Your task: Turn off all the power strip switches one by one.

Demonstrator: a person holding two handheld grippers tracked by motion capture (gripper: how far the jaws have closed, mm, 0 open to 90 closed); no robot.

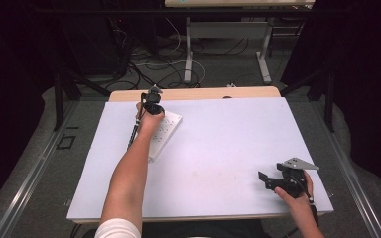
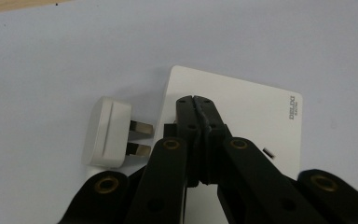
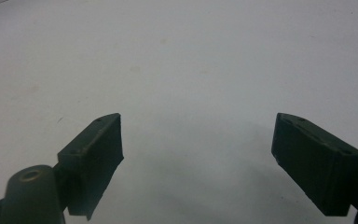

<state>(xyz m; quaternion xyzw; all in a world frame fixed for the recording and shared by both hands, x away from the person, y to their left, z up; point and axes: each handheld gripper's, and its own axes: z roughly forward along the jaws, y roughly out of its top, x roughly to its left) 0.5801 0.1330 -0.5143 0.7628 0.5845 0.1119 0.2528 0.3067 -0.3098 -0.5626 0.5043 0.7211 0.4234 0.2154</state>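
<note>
In the left gripper view a white power strip [image 2: 247,112] with a grey brand mark lies flat on the white table, and a white three-pin plug [image 2: 108,133] lies just left of it, its metal prongs pointing at the strip's edge. My left gripper [image 2: 196,100] is shut with nothing between its jaws, its tips over the strip's near corner. From above, the left gripper [image 1: 153,105] sits at the far end of the strip [image 1: 166,130]. My right gripper [image 1: 267,181] rests near the table's front right; its jaws [image 3: 198,140] stand wide open over bare surface.
The white table cover [image 1: 218,144] has a wooden strip [image 1: 193,93] along its far edge. Beyond it on the floor are cables and the metal legs of another table [image 1: 189,49]. Dark curtains stand at both sides.
</note>
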